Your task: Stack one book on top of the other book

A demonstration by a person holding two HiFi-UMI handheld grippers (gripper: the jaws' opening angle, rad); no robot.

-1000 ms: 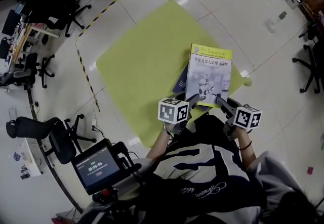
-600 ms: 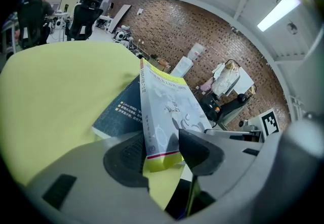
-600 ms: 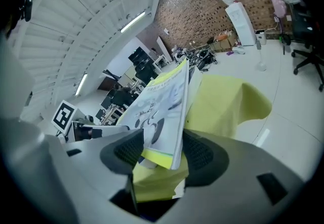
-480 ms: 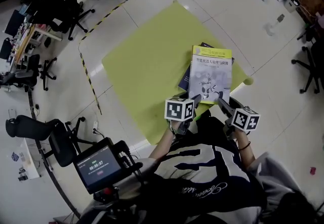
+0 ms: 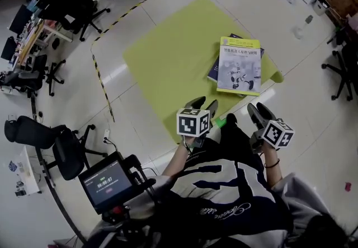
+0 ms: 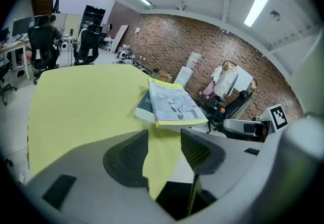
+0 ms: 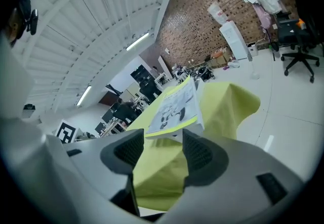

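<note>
Yellow-green cloth covers the surface (image 5: 168, 56), and near its right corner the pale book (image 5: 239, 66) lies on the dark blue book (image 5: 215, 73); we judge the stack made. Our left gripper (image 5: 204, 103) is empty, its jaws opening. The right gripper (image 5: 257, 110) stands released and empty too. Both are well short of the books. The top book sits askew and overhangs the lower one, so a nudge could slide it off. Its long axis runs away from us, title end far, yellow band near.
</note>
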